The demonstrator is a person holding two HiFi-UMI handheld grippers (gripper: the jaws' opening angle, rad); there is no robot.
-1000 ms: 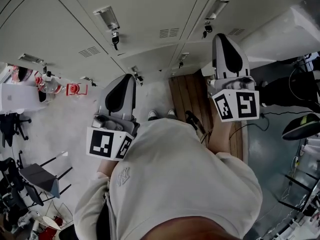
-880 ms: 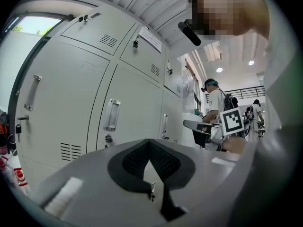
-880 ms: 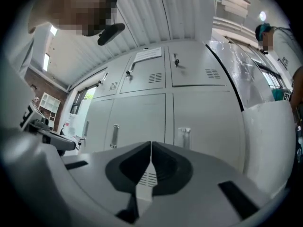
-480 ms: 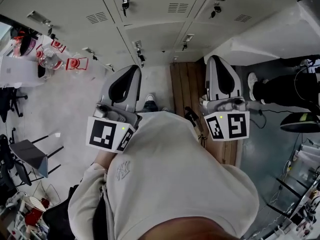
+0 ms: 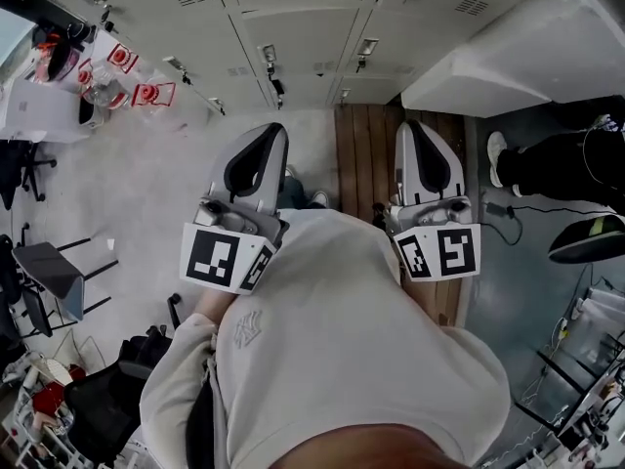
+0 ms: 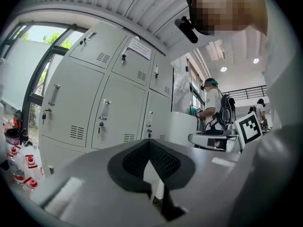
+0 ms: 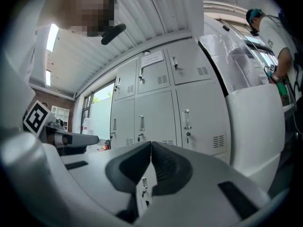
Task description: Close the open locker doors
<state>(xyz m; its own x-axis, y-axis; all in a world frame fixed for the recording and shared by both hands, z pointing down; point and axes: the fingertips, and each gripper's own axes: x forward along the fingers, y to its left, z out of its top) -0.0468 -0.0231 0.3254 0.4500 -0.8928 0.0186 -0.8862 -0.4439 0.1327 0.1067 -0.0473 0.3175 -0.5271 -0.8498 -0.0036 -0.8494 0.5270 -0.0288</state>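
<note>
A bank of grey lockers fills the top of the head view; every door that shows there sits flush and shut, with handles and keys on them. Both grippers are held close to my chest, short of the lockers and touching nothing. The left gripper is shut and empty. So is the right gripper, which hangs over a strip of wooden flooring. In the left gripper view the jaws meet in front of the locker doors. The right gripper view shows its jaws pressed together before the same lockers.
A big white plastic-wrapped unit stands at the right beside the lockers. A person's dark-trousered leg is at the right, and another person with a backpack stands beyond. Red-and-white items and chairs sit at the left.
Both grippers have drawn back from the lockers towards my body; the right one dropped the most. The lockers have slid up and away in the head view.
</note>
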